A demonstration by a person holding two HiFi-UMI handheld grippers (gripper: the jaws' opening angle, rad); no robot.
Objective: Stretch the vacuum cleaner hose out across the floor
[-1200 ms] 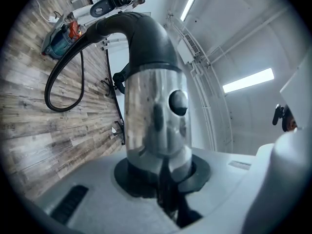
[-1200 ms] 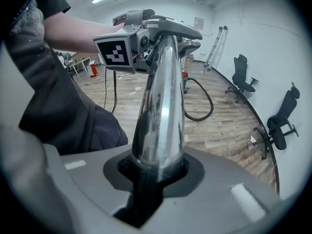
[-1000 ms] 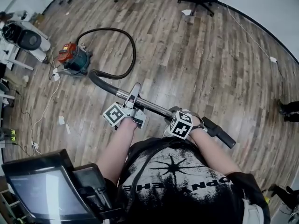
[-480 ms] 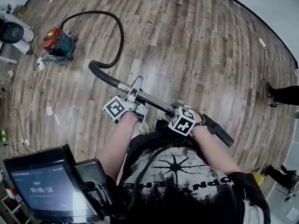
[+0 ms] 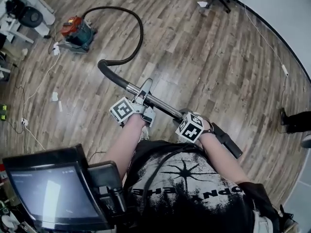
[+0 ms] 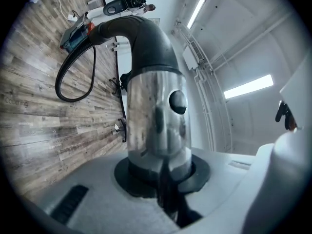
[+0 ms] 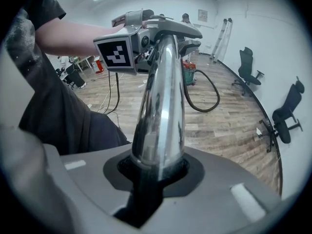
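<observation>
In the head view, the left hand-held gripper and the right hand-held gripper both pinch the metal tube, which is held above the wooden floor. The black hose arcs across the floor from the tube's far end to the vacuum cleaner.

In the left gripper view, that hand-held gripper is clamped round the tube. The hose lies looped beside the vacuum cleaner.

In the right gripper view, its hand-held gripper grips the tube. The hose curls on the floor beyond.
</observation>
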